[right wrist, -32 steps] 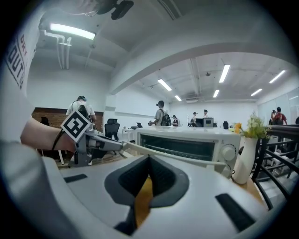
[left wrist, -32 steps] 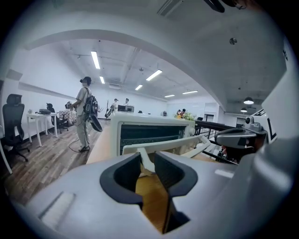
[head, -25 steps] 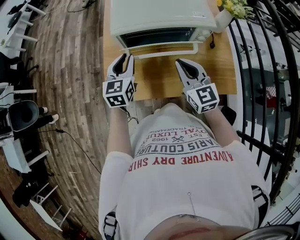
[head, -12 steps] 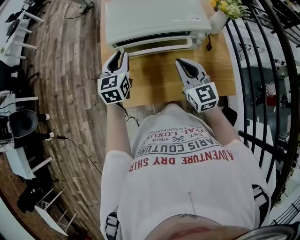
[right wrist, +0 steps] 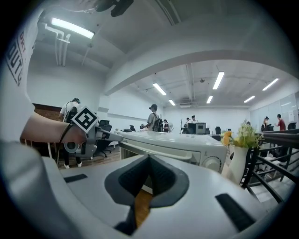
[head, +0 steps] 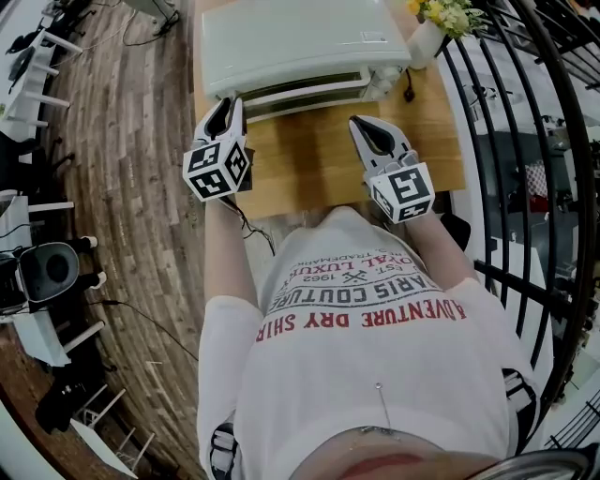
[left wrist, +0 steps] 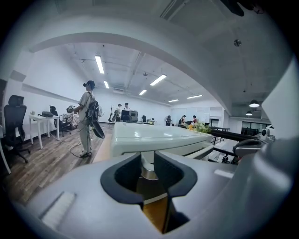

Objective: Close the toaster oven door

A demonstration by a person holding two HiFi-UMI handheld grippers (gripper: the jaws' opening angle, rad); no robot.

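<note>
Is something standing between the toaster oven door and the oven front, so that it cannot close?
Nothing visible does. The toaster oven door is almost shut, and the narrow gap above it shows no tray or other object. The left gripper is at the door's left end.

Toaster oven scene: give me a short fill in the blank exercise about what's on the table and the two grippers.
1. The toaster oven stands on a ____ table.
2. The vase beside it holds ____ flowers.
3. The left gripper has its jaws ____.
4. The right gripper has its jaws ____.
Missing words: wooden; yellow; open; shut.
</note>
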